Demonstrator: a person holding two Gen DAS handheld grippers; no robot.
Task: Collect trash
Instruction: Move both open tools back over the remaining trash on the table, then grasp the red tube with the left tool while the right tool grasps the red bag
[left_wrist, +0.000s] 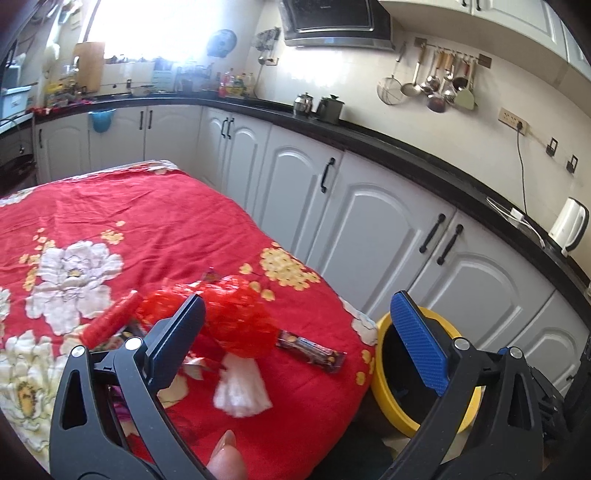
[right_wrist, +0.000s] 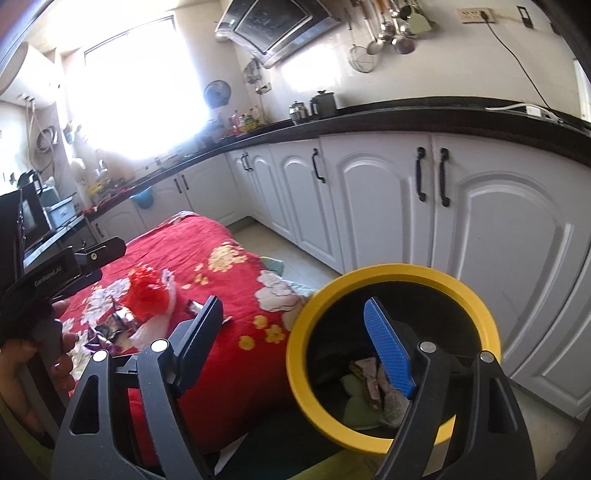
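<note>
L gripper (left_wrist: 295, 332) is seen w/ fingers spread wide, nothing held; R gripper (right_wrist: 295, 334) likewise wide, nothing between the pads. Bin contents are shown only by R wrist view: inside the yellow-rimmed bin (right_wrist: 476, 295), just behind the blue ribbed R-side pad (right_wrist: 388, 354), crumpled printed wrappers (right_wrist: 369, 376) and a pale green scrap (right_wrist: 354, 402) are seen lying at the bottom of the dark interior. In L view only the bin's rim (left_wrist: 380, 384) and dark mouth are caught, behind the blue ribbed finger (left_wrist: 419, 343); contents not visible there. Trash pile is given best by L view: crinkly red cellophane wrap (left_wrist: 240, 321), translucent and dotted, sits between the fingers and just beyond the dark L-side finger (left_wrist: 177, 343); a red foil roll (left_wrist: 109, 317) lies left of that finger; a dark glossy snack bar wrapper (left_wrist: 314, 350) is laid flat, right of the cellophane; a white crumpled tissue (left_wrist: 242, 391), blurred, is nearer the camera. All are resting on the red floral cloth (left_wrist: 147, 221), wrinkled, w/ white and yellow blooms. In R view the same pile (right_wrist: 147, 295) is seen far left of the fingers, and the other gripper's black body (right_wrist: 55, 280) w/ the hand (right_wrist: 22, 354) is caught there too. Bin stands beside the cloth's edge, in front of white panelled cabinets (right_wrist: 498, 258).
</note>
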